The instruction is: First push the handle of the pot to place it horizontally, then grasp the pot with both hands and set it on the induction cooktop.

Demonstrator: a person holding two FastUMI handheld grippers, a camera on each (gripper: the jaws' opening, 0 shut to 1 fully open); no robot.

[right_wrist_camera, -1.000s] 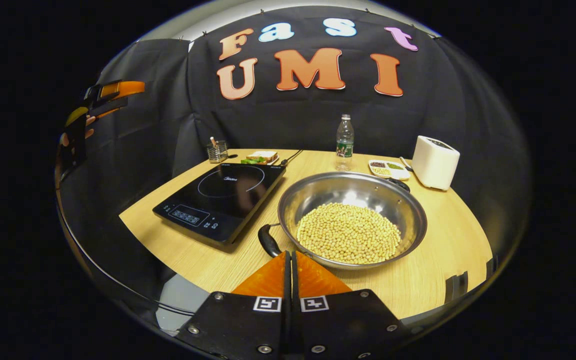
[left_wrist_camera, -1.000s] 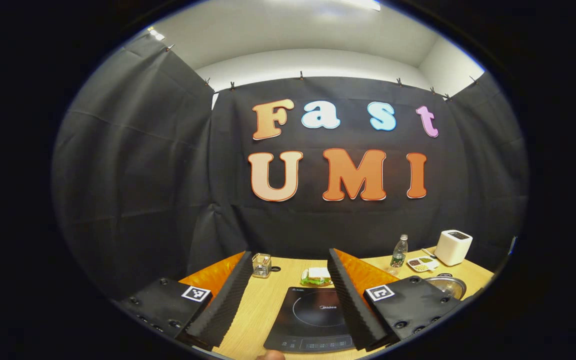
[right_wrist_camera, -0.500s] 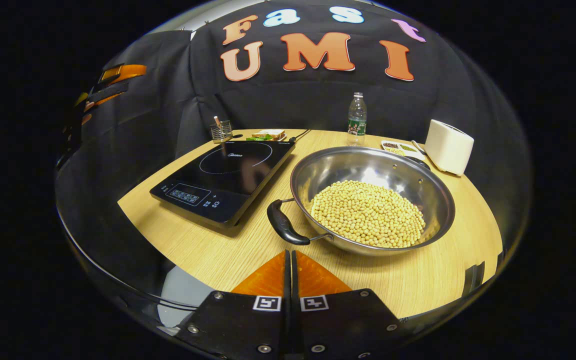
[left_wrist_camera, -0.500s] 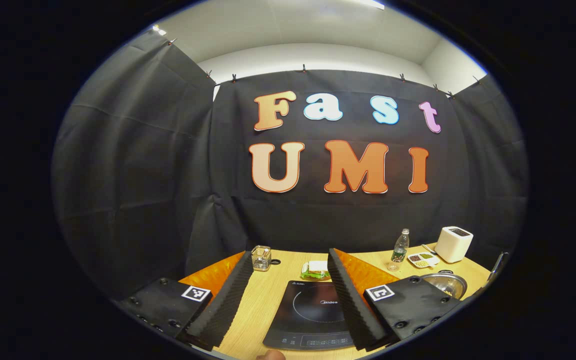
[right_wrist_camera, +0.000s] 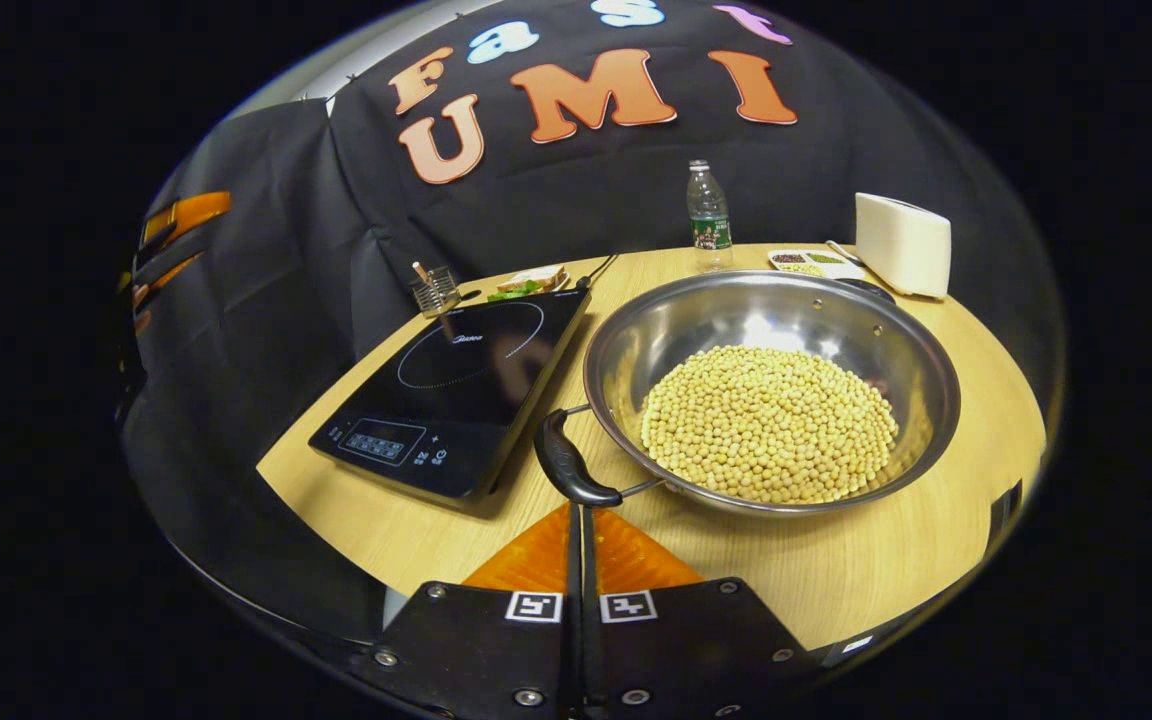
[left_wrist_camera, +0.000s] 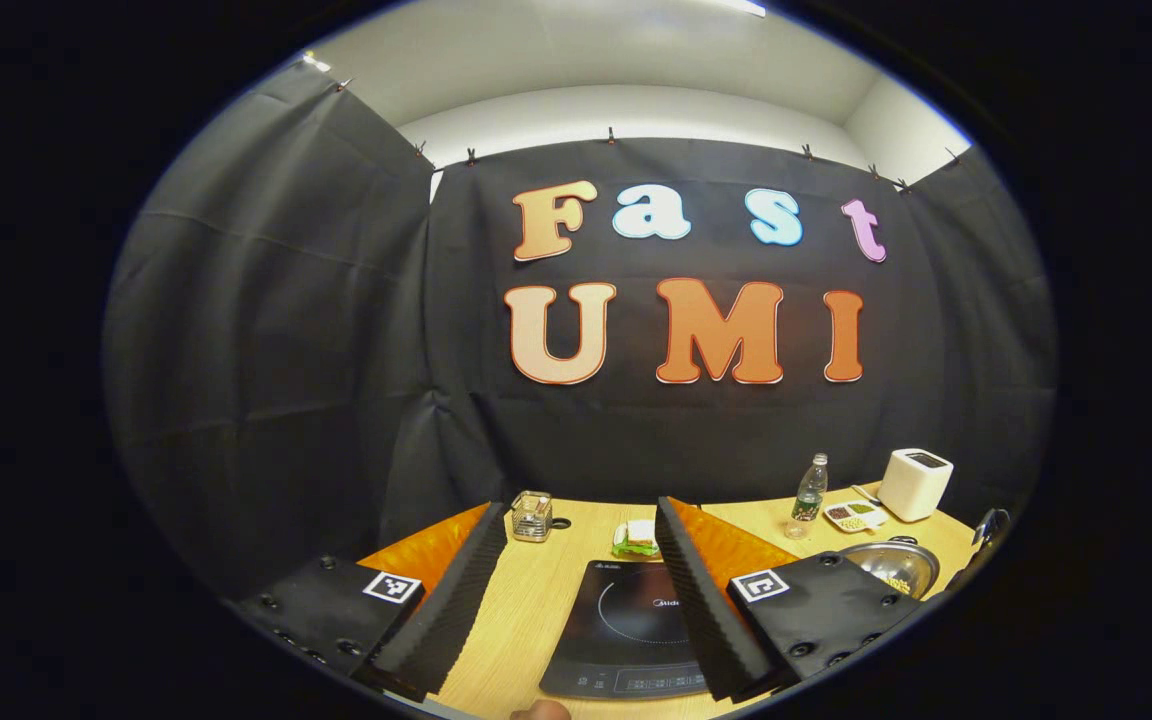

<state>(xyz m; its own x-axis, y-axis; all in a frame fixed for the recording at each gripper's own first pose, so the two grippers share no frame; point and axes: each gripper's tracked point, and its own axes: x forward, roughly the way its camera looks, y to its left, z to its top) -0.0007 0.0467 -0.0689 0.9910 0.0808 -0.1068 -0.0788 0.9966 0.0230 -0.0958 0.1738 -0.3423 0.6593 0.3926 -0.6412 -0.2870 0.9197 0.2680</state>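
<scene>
A steel pot (right_wrist_camera: 816, 330) full of pale beans stands on the wooden table, right of the black induction cooktop (right_wrist_camera: 456, 385). Its black near handle (right_wrist_camera: 568, 466) points toward me, and a second black handle (right_wrist_camera: 866, 290) sits at the far rim. My right gripper (right_wrist_camera: 576, 512) is shut with nothing between its fingers, its tips just below the near handle. The left gripper (left_wrist_camera: 576, 520) is open, held above the table's near edge over the cooktop (left_wrist_camera: 626, 630). The pot (left_wrist_camera: 891, 565) appears at the lower right of the left gripper view.
At the back of the table stand a water bottle (right_wrist_camera: 707, 218), a white toaster (right_wrist_camera: 902, 245), a small dish of spices (right_wrist_camera: 808, 261), a sandwich plate (right_wrist_camera: 531, 283) and a wire holder (right_wrist_camera: 433, 291). A cable runs behind the cooktop.
The right gripper has moved forward and down until its shut tips are at the pot's near handle. The left gripper has shifted slightly and stays open.
</scene>
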